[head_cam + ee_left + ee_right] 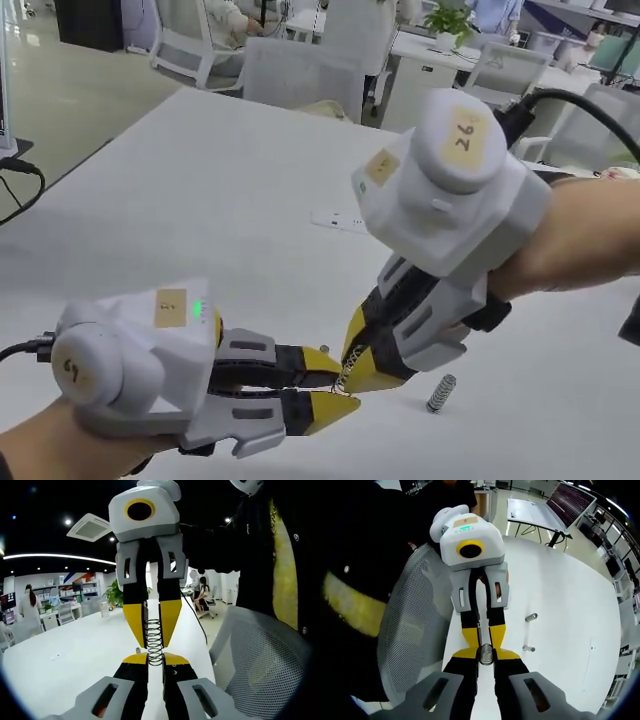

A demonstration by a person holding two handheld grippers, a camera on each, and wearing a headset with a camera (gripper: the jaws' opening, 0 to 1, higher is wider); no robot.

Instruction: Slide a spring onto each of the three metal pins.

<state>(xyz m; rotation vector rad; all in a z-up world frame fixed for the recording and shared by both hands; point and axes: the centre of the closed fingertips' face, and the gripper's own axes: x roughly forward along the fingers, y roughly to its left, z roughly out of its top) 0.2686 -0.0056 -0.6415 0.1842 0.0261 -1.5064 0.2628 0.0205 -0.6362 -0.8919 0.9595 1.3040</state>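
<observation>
Pinching the spring (155,637) across its coils, my right hand-held gripper (486,657) is closed down to the spring's own width. The wire sits trapped between the yellow pads and cannot roll away. I hold it clear of the desk (200,200), I judge, so that its end stays free for a pin to enter.

My left hand-held gripper (155,661) meets the spring nose to nose, jaws drawn almost together at its lower end. Whether they nip the end coil or a thin pin (nothing of a pin is plain to me), I cannot tell. That meeting of tips suggests one side steadies while the other feeds, which calls for both to stay in line with the spring's axis.

The spring itself is a small, bright steel coil, open-wound with even gaps between the turns, and straight rather than bowed. To the right of it, down on the desk and well apart from both sets of tips, lies a spare spring (441,393), grey and standing slightly tilted.
</observation>
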